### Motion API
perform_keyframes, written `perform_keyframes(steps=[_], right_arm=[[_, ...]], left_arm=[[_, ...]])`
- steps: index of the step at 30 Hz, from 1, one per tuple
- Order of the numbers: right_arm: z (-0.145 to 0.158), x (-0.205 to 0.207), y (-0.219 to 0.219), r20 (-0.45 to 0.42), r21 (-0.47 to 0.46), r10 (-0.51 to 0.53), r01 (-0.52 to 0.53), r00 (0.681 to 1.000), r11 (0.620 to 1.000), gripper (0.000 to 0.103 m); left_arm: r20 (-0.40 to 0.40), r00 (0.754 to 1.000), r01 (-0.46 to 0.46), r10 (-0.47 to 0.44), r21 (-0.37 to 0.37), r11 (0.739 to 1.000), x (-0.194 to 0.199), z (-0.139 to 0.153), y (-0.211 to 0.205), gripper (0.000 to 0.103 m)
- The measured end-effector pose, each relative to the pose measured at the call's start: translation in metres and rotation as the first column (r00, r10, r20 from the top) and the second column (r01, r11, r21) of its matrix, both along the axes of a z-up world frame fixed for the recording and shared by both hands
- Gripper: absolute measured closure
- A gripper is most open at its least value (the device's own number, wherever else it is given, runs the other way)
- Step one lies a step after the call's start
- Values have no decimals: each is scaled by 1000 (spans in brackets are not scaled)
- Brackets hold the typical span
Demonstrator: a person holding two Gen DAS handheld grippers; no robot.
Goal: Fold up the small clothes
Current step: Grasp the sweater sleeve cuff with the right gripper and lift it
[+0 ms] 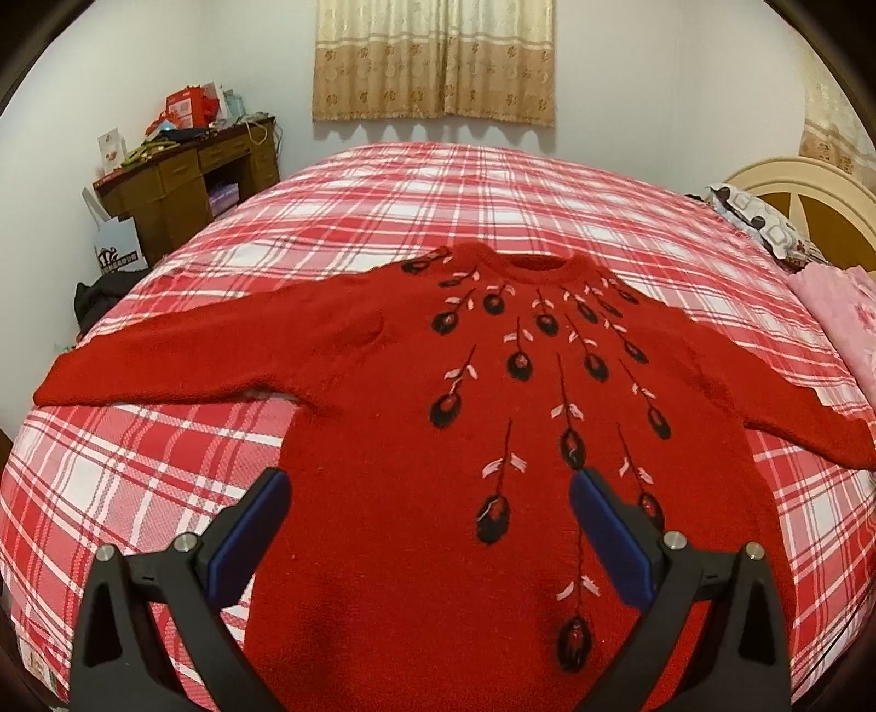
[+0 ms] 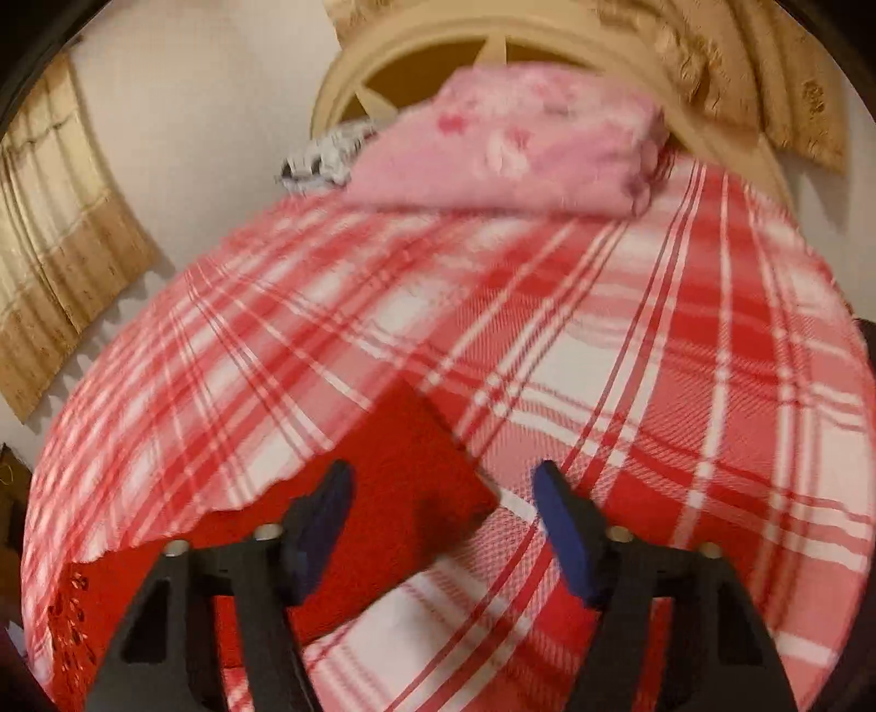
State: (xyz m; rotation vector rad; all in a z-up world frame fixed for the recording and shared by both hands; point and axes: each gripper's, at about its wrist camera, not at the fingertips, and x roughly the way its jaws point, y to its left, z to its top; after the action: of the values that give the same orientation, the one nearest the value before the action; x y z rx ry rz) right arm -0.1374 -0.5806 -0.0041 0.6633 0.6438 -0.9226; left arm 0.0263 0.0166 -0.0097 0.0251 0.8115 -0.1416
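A red knit sweater [image 1: 416, 383] with black and pink flower stems lies flat and face up on the bed, neck far from me, both sleeves spread out sideways. My left gripper [image 1: 430, 487] is open and empty, held over the sweater's lower body. In the right wrist view, my right gripper [image 2: 443, 482] is open and empty, just above the cuff end of the sweater's right sleeve [image 2: 399, 476]. The view is blurred by motion.
The bed has a red and white plaid cover [image 1: 438, 186]. A folded pink blanket [image 2: 509, 148] and a patterned pillow [image 1: 761, 219] lie by the cream headboard [image 2: 547, 38]. A cluttered wooden desk [image 1: 191, 170] stands beyond the bed's left side.
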Motion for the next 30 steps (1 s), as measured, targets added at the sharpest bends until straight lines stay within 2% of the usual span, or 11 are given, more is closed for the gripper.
perform_keyframes(steps=[2, 5, 6, 7, 9, 14, 20, 23, 26, 29, 30], right_arm=[[-9, 7, -3, -36, 11, 18, -18, 999, 1000, 43], [-13, 20, 0, -110, -43, 47, -52, 993, 998, 44], [-15, 26, 1, -139, -50, 64, -71, 988, 996, 52], [-17, 30, 3, -172, -56, 70, -81, 983, 995, 69], [-21, 35, 0, -208, -57, 79, -93, 975, 994, 75], [-18, 36, -1, -206, -46, 106, -117, 973, 992, 86], [28, 51, 32, -42, -25, 203, -204, 978, 979, 87], [58, 79, 72, 3, -51, 319, -319, 948, 947, 87], [82, 113, 120, 51, -72, 437, -433, 898, 898, 87], [93, 150, 177, 108, -60, 563, -560, 819, 826, 87], [94, 167, 203, 130, -49, 614, -613, 779, 788, 87]], left_arm=[[-9, 1000, -2, 2, 6, 1000, 2, -2, -2, 0], [-14, 1000, -1, 1, 22, 1000, 4, -4, -6, 0], [-15, 1000, -1, 2, 25, 1000, 5, -4, -6, 0], [-18, 1000, 0, 1, 27, 1000, 5, -5, -7, 0], [-26, 1000, 4, -4, 27, 1000, 6, -7, -8, 0], [-38, 999, 9, -8, 25, 1000, 7, -11, -7, 0], [-25, 1000, -15, 15, 16, 1000, 8, -7, 6, 0], [-19, 999, -32, 32, 6, 999, 11, -5, 13, 0], [-3, 999, -52, 52, -1, 999, 11, -1, 22, 0], [9, 997, -71, 71, -4, 997, 12, 2, 31, 0], [14, 996, -83, 84, -5, 997, 11, 3, 37, 0]])
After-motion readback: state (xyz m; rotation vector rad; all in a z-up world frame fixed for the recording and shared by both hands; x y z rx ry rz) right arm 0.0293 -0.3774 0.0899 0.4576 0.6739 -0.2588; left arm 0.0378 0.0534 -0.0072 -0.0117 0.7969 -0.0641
